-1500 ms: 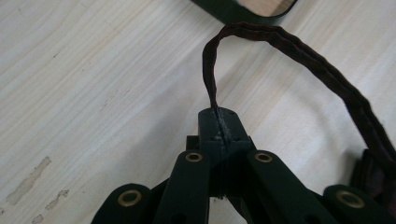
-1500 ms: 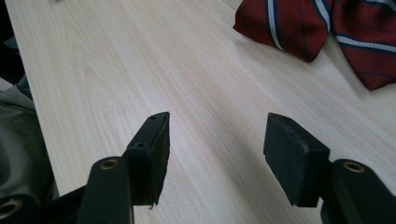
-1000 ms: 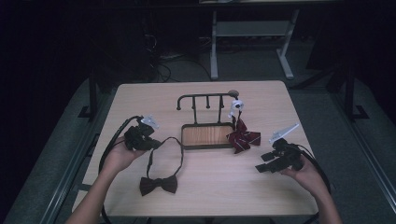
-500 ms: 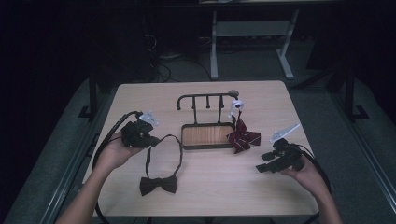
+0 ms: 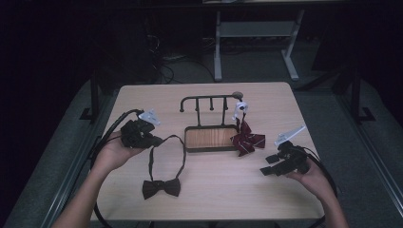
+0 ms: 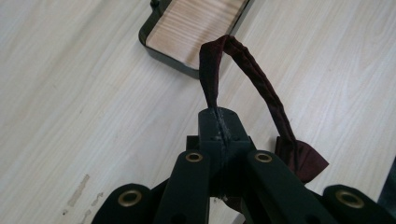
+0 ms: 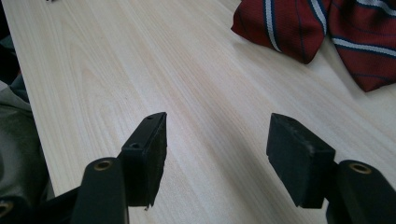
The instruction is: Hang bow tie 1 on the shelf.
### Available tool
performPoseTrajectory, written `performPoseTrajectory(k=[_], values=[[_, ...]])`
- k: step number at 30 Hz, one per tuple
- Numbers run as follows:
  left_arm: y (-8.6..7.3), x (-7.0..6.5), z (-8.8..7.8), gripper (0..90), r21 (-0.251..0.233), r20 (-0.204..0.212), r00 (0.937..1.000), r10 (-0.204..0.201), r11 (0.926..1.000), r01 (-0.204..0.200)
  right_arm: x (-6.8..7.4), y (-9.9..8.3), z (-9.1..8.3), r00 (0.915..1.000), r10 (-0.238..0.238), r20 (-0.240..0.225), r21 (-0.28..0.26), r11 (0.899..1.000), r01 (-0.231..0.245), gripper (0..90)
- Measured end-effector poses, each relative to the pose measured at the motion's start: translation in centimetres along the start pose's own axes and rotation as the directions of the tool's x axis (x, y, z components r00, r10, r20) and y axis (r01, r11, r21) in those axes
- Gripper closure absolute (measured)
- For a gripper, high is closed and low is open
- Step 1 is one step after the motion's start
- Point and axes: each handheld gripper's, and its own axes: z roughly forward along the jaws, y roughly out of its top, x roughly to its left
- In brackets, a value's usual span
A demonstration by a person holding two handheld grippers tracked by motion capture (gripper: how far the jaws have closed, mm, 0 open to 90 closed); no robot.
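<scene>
A black metal rack with a wooden base (image 5: 210, 137) stands in the middle of the pale wooden table (image 5: 228, 190). A red striped bow tie (image 5: 247, 141) hangs from the rack's right end and rests beside the base. The left gripper (image 5: 157, 140) has its jaws pressed together, pinching the thin strap (image 6: 212, 79) of a dark brown bow tie (image 5: 161, 187). The left gripper view shows the strap looping up, with the bow lying just behind the jaws. The right gripper (image 5: 267, 166) rests low with its jaws spread wide and nothing between them, near the red tie.
</scene>
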Motion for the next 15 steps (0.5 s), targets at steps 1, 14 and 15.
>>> performPoseTrajectory(k=[1, 14, 15], values=[[0.1, 0.0, -0.2, 90.0, 0.001, 0.000, 1.0000, 0.008, 1.0000, -0.008, 0.0, 0.0, 0.0, 1.0000, -0.001, 0.000, 0.001, 1.000, 0.001, 37.7], [1.2, -0.6, -1.8, 90.0, -0.009, -0.001, 0.9990, 0.044, 0.9990, -0.044, 0.1, 0.0, -0.2, 1.0000, -0.002, 0.003, -0.006, 1.000, 0.002, 37.9], [1.3, -0.5, -2.0, 90.0, -0.010, -0.001, 0.9987, 0.050, 0.9987, -0.050, 0.1, 0.0, -0.2, 1.0000, -0.002, 0.004, -0.006, 1.000, 0.002, 37.9]])
